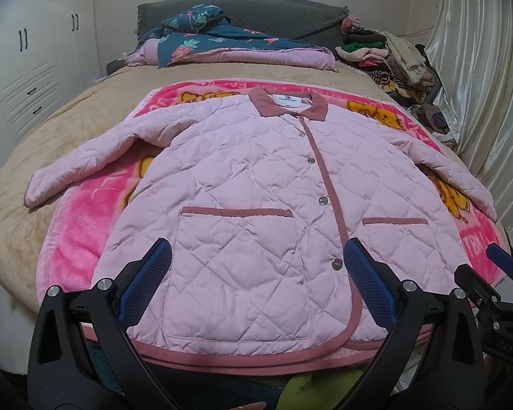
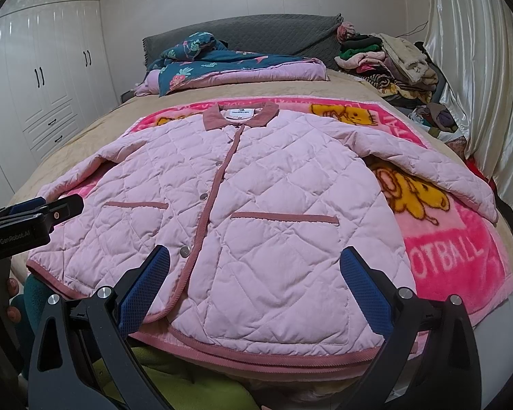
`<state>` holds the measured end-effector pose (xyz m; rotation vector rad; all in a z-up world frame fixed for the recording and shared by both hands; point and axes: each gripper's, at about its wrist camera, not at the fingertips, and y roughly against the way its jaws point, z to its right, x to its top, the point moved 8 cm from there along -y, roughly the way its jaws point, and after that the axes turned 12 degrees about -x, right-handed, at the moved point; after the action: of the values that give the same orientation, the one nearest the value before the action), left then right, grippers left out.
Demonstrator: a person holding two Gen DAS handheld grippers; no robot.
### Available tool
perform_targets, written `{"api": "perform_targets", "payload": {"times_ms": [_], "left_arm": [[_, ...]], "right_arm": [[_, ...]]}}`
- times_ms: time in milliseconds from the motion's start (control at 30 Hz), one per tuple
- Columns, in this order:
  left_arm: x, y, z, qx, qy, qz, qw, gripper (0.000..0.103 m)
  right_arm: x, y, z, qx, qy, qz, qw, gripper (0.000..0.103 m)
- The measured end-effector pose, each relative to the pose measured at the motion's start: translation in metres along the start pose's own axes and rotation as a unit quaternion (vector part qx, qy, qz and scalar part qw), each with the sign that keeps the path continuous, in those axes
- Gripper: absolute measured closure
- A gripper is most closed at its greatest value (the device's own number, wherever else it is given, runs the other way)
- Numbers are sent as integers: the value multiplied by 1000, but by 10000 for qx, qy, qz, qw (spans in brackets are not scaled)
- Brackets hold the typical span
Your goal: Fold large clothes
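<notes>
Pink quilted jacket (image 1: 242, 184) with one dusty-rose collar, two trimmed pockets and four visible snap buttons lies front-up, sleeves spread, on one bright pink cartoon blanket (image 2: 455, 256) over the bed, both the left tool (image 1: 256, 273) and right tool (image 2: 254, 273) spread apart, empty, above its hem.

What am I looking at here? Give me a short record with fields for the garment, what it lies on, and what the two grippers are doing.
garment: pink quilted jacket, snapped shut, spread flat, sleeves out
lies on: pink cartoon blanket over a tan bed cover
left gripper: open, above the hem, holding nothing
right gripper: open, above the hem, holding nothing
folding: not yet begun
background: clothes pile, white wardrobe
</notes>
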<state>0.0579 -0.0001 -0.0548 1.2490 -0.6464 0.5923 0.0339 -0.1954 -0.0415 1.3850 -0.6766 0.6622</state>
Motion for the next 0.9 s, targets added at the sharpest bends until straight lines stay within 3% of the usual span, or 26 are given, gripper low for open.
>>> {"api": "perform_targets", "payload": {"times_ms": [333,900], "left_arm": [[1,3,24,23,-7,-68,10000,9],[39,-51,-2,75,113,-217,9997,9]], "right_arm": [[4,-8,-2,-2,10,-19,10000,4],[48,-65,18,-288,-114,-57,9995,4]]}}
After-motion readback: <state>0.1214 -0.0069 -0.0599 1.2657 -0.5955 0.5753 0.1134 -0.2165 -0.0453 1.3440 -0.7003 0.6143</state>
